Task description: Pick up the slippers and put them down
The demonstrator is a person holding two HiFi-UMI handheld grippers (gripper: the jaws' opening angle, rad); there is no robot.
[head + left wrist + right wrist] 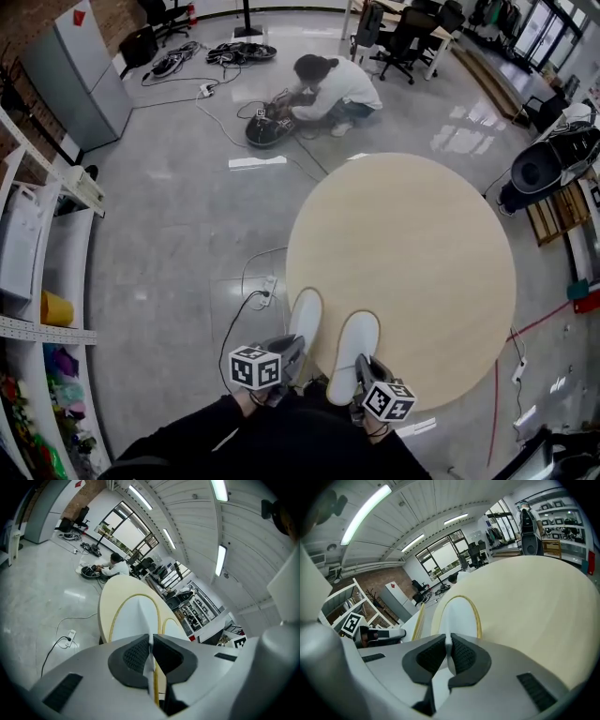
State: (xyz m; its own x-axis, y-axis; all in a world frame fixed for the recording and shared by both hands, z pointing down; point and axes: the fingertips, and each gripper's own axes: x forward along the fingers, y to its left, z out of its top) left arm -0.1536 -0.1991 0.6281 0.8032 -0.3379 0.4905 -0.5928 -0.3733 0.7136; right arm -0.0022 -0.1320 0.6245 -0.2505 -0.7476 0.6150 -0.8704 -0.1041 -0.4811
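Two white slippers with yellow-edged soles are held side by side over the near edge of the round beige table [412, 244]. My left gripper [286, 361] is shut on the heel of the left slipper [306, 319], whose toe reaches onto the table edge. My right gripper [361, 367] is shut on the heel of the right slipper [354, 349]. In the left gripper view the left slipper [136, 616] runs ahead of the pinching jaws, the other slipper [174, 629] beside it. In the right gripper view the right slipper [459, 616] stretches forward over the table [534, 597].
A person [333, 89] crouches on the floor beyond the table among cables and a round black device [267, 127]. A power strip [267, 292] with cable lies by the table's left edge. White shelving [47, 281] lines the left; a grey cabinet [75, 70] stands far left.
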